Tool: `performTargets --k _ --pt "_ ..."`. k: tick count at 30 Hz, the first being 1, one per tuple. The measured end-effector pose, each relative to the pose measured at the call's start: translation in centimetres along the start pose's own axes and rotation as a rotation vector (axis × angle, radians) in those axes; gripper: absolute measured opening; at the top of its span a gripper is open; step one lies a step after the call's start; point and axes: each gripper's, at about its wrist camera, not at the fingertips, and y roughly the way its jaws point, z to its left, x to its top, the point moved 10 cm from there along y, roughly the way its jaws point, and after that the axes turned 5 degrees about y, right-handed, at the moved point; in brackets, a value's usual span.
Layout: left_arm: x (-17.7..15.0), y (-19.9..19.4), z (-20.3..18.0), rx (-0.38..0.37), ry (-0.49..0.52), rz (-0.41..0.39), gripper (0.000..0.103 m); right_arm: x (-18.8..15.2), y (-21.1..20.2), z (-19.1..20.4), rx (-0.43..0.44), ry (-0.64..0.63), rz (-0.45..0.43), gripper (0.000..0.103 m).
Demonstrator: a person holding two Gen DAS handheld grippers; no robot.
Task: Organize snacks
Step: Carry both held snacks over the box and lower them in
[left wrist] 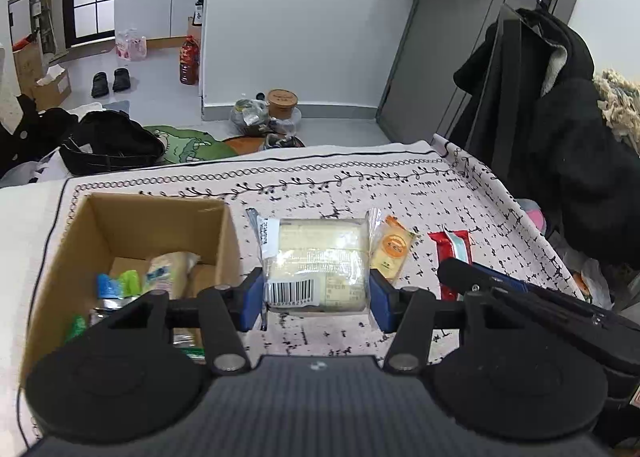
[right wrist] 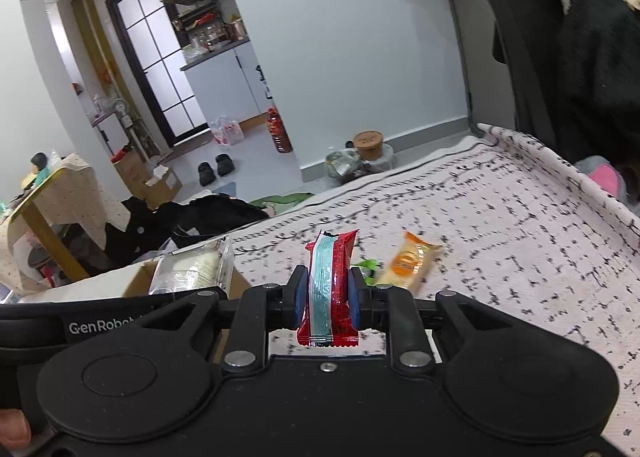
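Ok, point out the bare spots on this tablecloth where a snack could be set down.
The far strip of the tablecloth, between the printed vine border and the snacks, is bare, as is the right side past the orange packet. It is crowded near the cardboard box, where the left gripper holds the clear-wrapped sandwich pack and the right gripper clamps the red bar.

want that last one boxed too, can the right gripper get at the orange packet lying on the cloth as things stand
Probably not yet. The right gripper is shut on the red snack bar, so its jaws are taken. The orange packet lies just ahead to the right on the tablecloth with nothing over it; once the bar is dropped, the way looks free.
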Motion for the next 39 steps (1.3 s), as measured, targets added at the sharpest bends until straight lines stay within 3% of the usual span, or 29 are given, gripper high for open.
performTargets --k 18,33,39 --pt "-0.3 -3.5 6.9 0.056 -0.091 -0.047 0.053 -1.4 1.0 7.2 0.075 -0.077 0.015 0.021" --pt "-2.4 -2.8 13.7 0.113 -0.169 0.008 0.054 -3.6 3.4 11.6 0.115 -0.097 0.073 0.021" --pt "-3.3 -2.1 15.2 0.124 -0.203 0.037 0.060 -3.5 4.2 12.8 0.117 -0.118 0.068 0.021"
